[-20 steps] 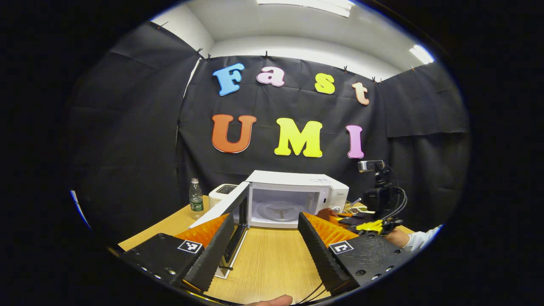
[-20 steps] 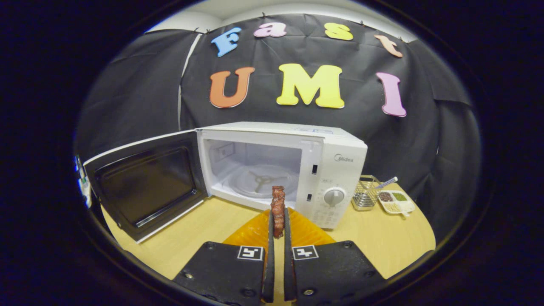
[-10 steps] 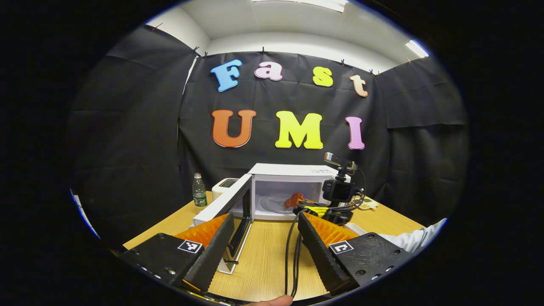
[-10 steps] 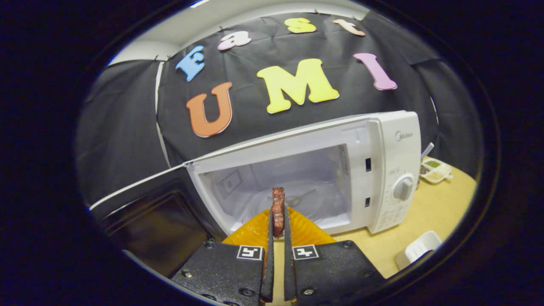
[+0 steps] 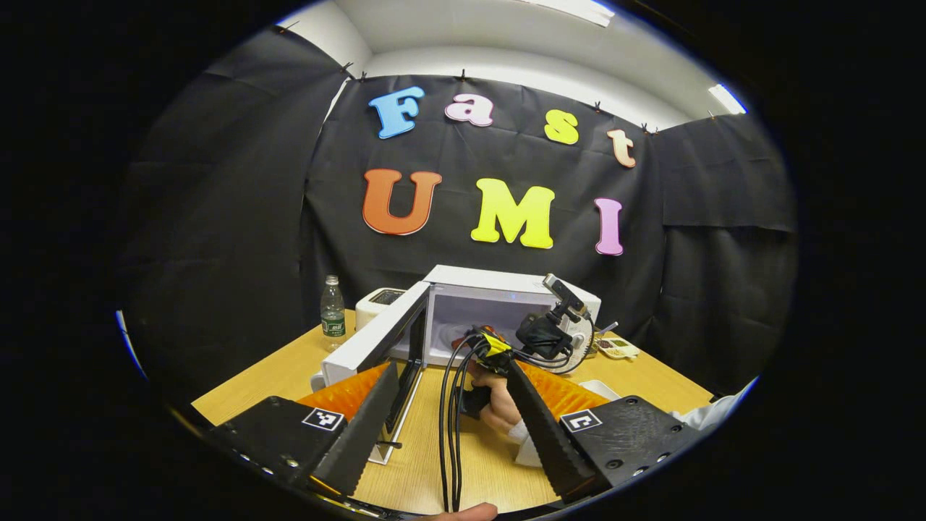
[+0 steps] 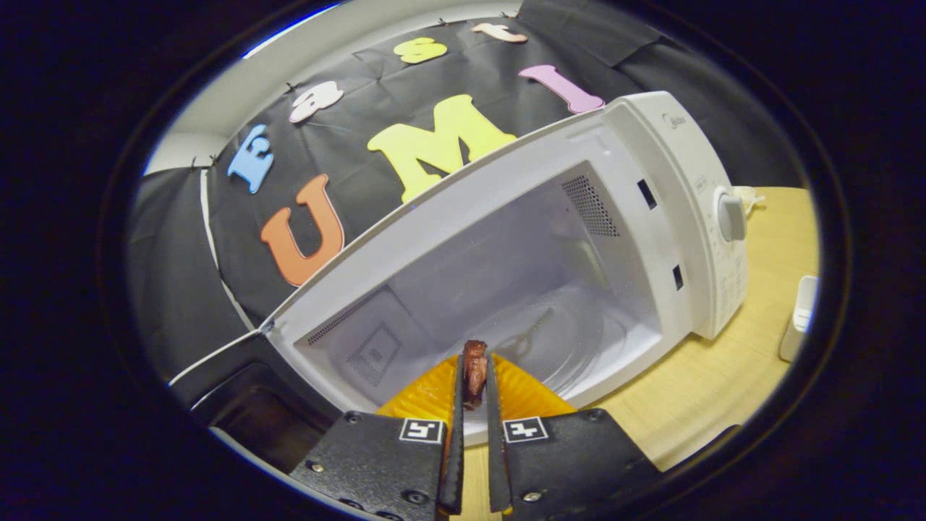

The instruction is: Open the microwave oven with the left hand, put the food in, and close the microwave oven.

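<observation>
Here, in the right gripper view, the right gripper (image 6: 474, 394) has its two fingers pressed onto a thin reddish-brown piece of food (image 6: 474, 370), which stands upright between the fingertips at about 6 o'clock. Directly beyond it lies the open cavity of the white microwave oven (image 6: 506, 289), tilted in this view, with the glass turntable (image 6: 579, 340) at roughly 3 o'clock from the food; the food sits at the cavity's front edge, though whether it has crossed the threshold is hard to judge. The control knob (image 6: 731, 217) is at 2 o'clock on the front panel, and the dark door (image 6: 239, 412) hangs open at 8 o'clock. A wooden table (image 6: 723, 376) carries the oven. In the left gripper view, the left gripper (image 5: 452, 405) is spread wide with nothing between its fingers, held above the table, well short of the oven. At 12 o'clock from it, a hand (image 5: 499, 405) holds the other gripper at the oven's mouth, cables trailing back toward the camera. The door edge (image 5: 376, 340) stands at 11 o'clock, a plastic bottle (image 5: 333, 318) at 10 o'clock beside a white toaster (image 5: 380, 300).
</observation>
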